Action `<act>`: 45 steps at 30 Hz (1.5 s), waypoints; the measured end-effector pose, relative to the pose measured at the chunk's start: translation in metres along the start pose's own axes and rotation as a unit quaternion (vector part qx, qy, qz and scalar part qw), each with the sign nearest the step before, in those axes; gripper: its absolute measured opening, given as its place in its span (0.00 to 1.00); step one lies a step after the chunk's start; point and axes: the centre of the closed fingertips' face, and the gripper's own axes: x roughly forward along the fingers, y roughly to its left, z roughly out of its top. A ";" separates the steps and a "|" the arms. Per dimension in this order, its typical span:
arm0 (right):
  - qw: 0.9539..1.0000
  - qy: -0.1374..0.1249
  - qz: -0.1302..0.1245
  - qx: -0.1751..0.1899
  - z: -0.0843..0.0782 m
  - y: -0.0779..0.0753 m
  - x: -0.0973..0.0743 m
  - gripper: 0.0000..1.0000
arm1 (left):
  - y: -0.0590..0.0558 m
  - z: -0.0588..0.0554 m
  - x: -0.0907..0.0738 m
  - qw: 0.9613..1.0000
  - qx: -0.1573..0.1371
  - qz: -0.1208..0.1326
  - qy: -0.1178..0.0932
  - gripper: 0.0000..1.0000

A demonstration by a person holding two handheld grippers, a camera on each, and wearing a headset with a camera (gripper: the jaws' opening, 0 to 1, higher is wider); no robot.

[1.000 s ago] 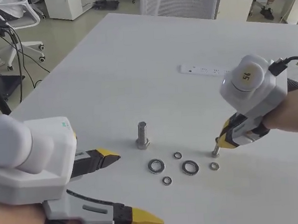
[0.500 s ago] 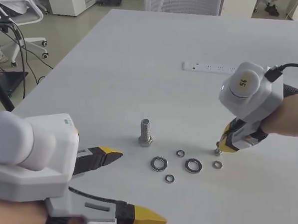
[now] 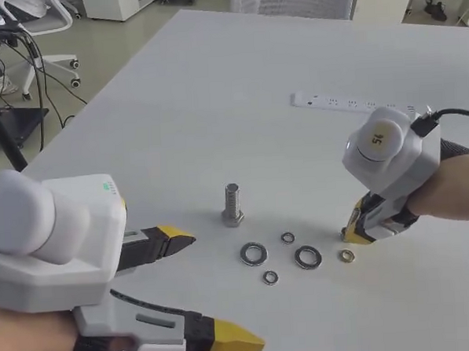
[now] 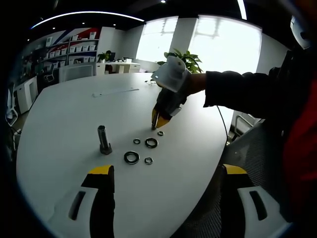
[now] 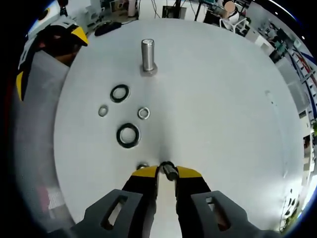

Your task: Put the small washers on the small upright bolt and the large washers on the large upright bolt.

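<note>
The large bolt (image 3: 232, 205) (image 5: 148, 55) stands upright mid-table. In front of it lie two large washers (image 3: 253, 254) (image 3: 307, 257) and three small washers (image 3: 288, 238) (image 3: 270, 277) (image 3: 346, 256). My right gripper (image 3: 354, 232) (image 4: 155, 122) points down at the table beside the rightmost small washer, shut on the small bolt (image 5: 169, 170), whose head shows between its yellow tips. My left gripper (image 3: 217, 296) (image 4: 166, 173) hovers open at the near left with nothing between its fingers, short of the washers (image 4: 131, 157).
A white power strip (image 3: 349, 105) lies on the table behind the right gripper. The white table (image 3: 215, 106) stretches far back; office chairs and cables stand on the floor past its left edge (image 3: 24, 61).
My right gripper has come down over the small bolt, so its tips now cover the bolt. The left gripper has stayed put. The head camera has shifted a little.
</note>
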 end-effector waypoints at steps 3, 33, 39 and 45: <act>1.000 0.001 0.000 0.000 -0.001 0.000 0.001 0.14 | 0.000 0.000 0.000 1.000 0.000 0.001 0.000 0.88; 1.000 -0.010 -0.006 0.019 -0.010 -0.001 -0.010 0.20 | -0.001 -0.002 0.001 1.000 0.002 -0.001 0.003 0.88; 1.000 -0.011 -0.007 0.027 -0.015 0.001 -0.012 0.21 | -0.002 -0.001 0.001 1.000 0.003 -0.002 0.003 0.88; 0.999 -0.011 -0.008 0.035 -0.019 0.004 -0.014 0.21 | -0.002 -0.001 0.001 1.000 0.004 -0.004 0.003 0.88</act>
